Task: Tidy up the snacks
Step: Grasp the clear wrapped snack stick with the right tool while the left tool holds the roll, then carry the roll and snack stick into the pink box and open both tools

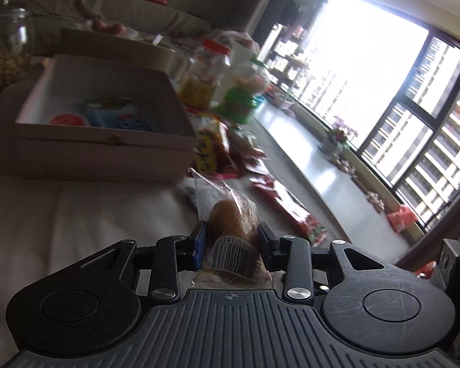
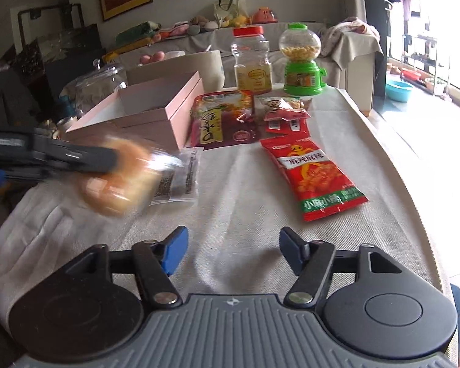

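The wrapped bun (image 1: 231, 230) sits clamped between the fingers of the left claw (image 1: 231, 234), lifted off the desk (image 2: 236, 184) and just short of the pink box (image 1: 107, 141), which is open and already holds a couple of small packets. To finish this step well, the bun should be carried over the near wall of the box, lowered until the wrapper touches the bottom, and only then let go, so the loose plastic tail does not snag the rim or spill onto the cloth. The right claw (image 2: 231, 247) hangs spread apart and empty above the desk, near the red snack bag (image 2: 314, 178). The left wrist view shows the barcode label and how squarely the bun is pinched, and looks into the box; the right wrist view shows none of that, the bun there being a smear, probably from motion. It does show the layout: the flat packet (image 2: 181, 178) lying under the held bun, the dark red bag (image 2: 224, 116) against the box, the jar (image 2: 251, 61) and the green dispenser (image 2: 302, 58) behind.
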`<state>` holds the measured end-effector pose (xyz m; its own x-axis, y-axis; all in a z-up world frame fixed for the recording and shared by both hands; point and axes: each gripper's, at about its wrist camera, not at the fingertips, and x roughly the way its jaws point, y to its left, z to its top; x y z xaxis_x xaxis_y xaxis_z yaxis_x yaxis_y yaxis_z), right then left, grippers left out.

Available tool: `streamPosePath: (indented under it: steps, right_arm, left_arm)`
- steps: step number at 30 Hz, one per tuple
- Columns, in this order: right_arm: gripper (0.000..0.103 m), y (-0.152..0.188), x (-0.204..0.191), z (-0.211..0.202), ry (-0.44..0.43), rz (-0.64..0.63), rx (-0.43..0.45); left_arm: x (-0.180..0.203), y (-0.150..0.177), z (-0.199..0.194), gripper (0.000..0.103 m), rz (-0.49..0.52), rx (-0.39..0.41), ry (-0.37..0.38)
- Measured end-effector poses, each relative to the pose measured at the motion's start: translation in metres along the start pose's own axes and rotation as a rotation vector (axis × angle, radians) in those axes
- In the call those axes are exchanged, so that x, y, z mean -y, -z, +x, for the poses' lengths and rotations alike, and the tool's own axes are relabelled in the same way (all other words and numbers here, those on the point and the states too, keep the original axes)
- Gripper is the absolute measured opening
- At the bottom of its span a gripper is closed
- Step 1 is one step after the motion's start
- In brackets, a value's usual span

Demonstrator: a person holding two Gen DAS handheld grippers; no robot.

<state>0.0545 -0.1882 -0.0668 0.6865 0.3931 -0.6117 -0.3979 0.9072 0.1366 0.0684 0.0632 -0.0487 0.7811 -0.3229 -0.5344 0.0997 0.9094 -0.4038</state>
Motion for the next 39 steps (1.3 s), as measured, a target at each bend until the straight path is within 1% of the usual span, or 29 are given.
streamPosePath:
  steps: [2, 4, 7, 9, 12, 15, 16, 17, 18, 19, 20, 23, 28, 30, 33, 34, 36, 39]
  right_arm:
    - [0.068, -0.004, -0.006, 0.004, 0.006, -0.011, -0.016]
    - [0.070, -0.014, -0.011, 0.012, -0.011, -0.008, -0.038]
    - [0.083, -0.035, -0.018, 0.029, -0.033, 0.034, -0.057]
    - [0.084, -0.047, -0.026, 0.040, -0.051, 0.036, -0.052]
    - [0.084, -0.062, -0.047, 0.063, -0.072, -0.047, -0.083]
    - [0.084, -0.071, -0.061, 0.088, -0.044, -0.089, -0.115]
    - [0.080, -0.073, -0.064, 0.095, -0.030, -0.105, -0.136]
    - [0.072, -0.074, -0.067, 0.102, -0.018, -0.120, -0.153]
    - [0.068, -0.074, -0.071, 0.104, 0.006, -0.146, -0.150]
    - [0.052, -0.074, -0.074, 0.103, 0.019, -0.181, -0.146]
    - [0.039, -0.074, -0.077, 0.100, 0.010, -0.207, -0.150]
    - [0.039, -0.071, -0.077, 0.081, -0.018, -0.221, -0.154]
    - [0.039, -0.060, -0.071, 0.035, -0.033, -0.264, -0.138]
    - [0.039, -0.061, -0.071, 0.015, -0.033, -0.280, -0.123]
    - [0.038, -0.072, -0.070, -0.018, -0.055, -0.279, -0.072]
    - [0.038, -0.078, -0.071, -0.030, -0.068, -0.276, -0.047]
    - [0.038, -0.095, -0.074, -0.050, -0.098, -0.272, 0.016]
    - [0.039, -0.127, -0.082, -0.074, -0.142, -0.268, 0.112]
  left_arm:
    - [-0.015, 0.000, -0.017, 0.040, -0.021, 0.023, -0.055]
    - [-0.027, 0.002, -0.025, 0.040, -0.044, 0.014, -0.090]
    - [-0.033, 0.007, -0.026, 0.040, -0.060, -0.018, -0.132]
    - [-0.032, 0.008, -0.026, 0.040, -0.052, -0.036, -0.133]
    - [-0.029, 0.011, -0.026, 0.040, -0.046, -0.048, -0.096]
    - [-0.025, 0.014, -0.023, 0.040, -0.027, -0.065, -0.092]
    - [-0.024, 0.015, -0.022, 0.040, -0.023, -0.071, -0.091]
    - [-0.023, 0.017, -0.021, 0.040, -0.020, -0.078, -0.087]
    - [-0.023, 0.018, -0.020, 0.040, -0.018, -0.084, -0.082]
    - [-0.022, 0.019, -0.020, 0.040, -0.014, -0.088, -0.079]
    - [-0.021, 0.019, -0.020, 0.040, -0.010, -0.091, -0.078]
    - [-0.019, 0.021, -0.020, 0.040, 0.001, -0.097, -0.084]
    - [-0.014, 0.023, -0.026, 0.040, 0.016, -0.096, -0.072]
    - [-0.012, 0.023, -0.029, 0.040, 0.019, -0.098, -0.053]
    - [-0.010, 0.018, -0.040, 0.040, 0.006, -0.089, 0.001]
    - [-0.009, 0.014, -0.047, 0.040, -0.002, -0.071, 0.016]
    - [-0.009, -0.003, -0.063, 0.040, -0.007, -0.010, 0.028]
    - [-0.006, -0.045, -0.093, 0.040, 0.033, 0.141, -0.011]
